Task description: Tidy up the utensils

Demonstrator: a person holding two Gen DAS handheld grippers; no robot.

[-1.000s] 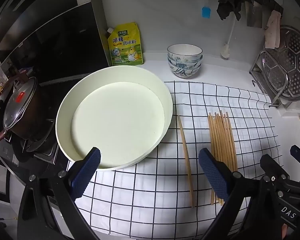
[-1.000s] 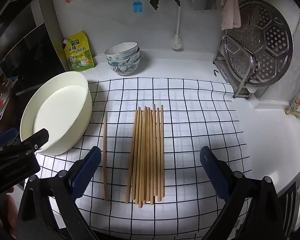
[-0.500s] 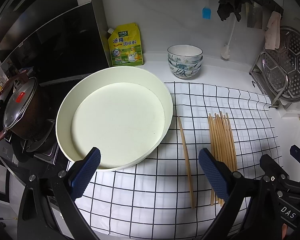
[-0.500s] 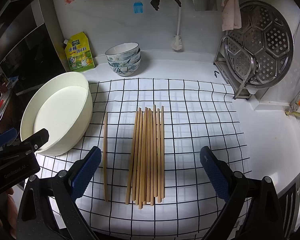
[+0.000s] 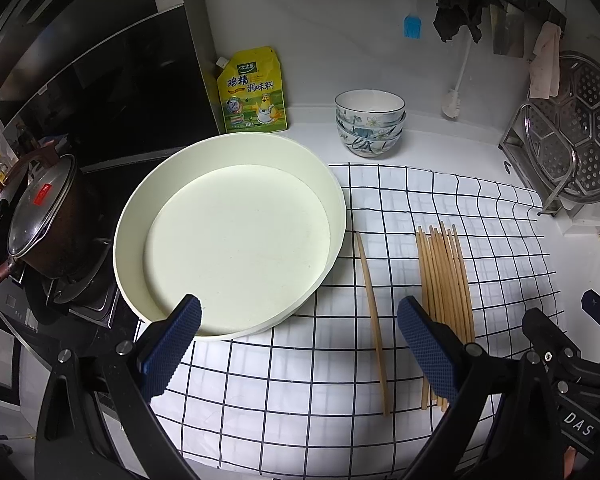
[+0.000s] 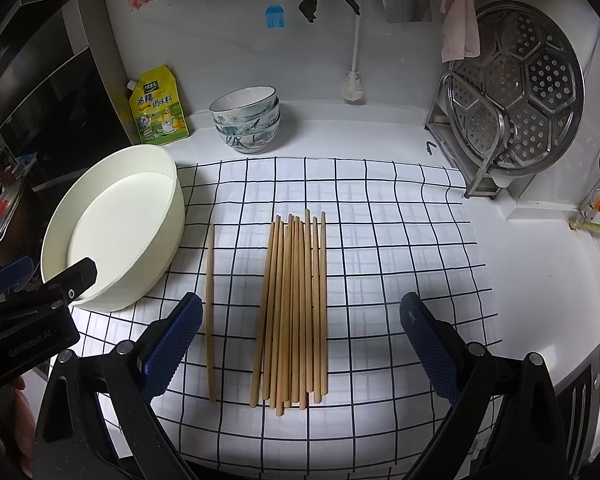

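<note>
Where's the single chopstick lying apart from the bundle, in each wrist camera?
Left wrist: single chopstick lies right of centre, between tray and bundle.
Right wrist: single chopstick lies left of centre, beside the left fingertip.
Shared landmark: stacked bowls at the back.
</note>
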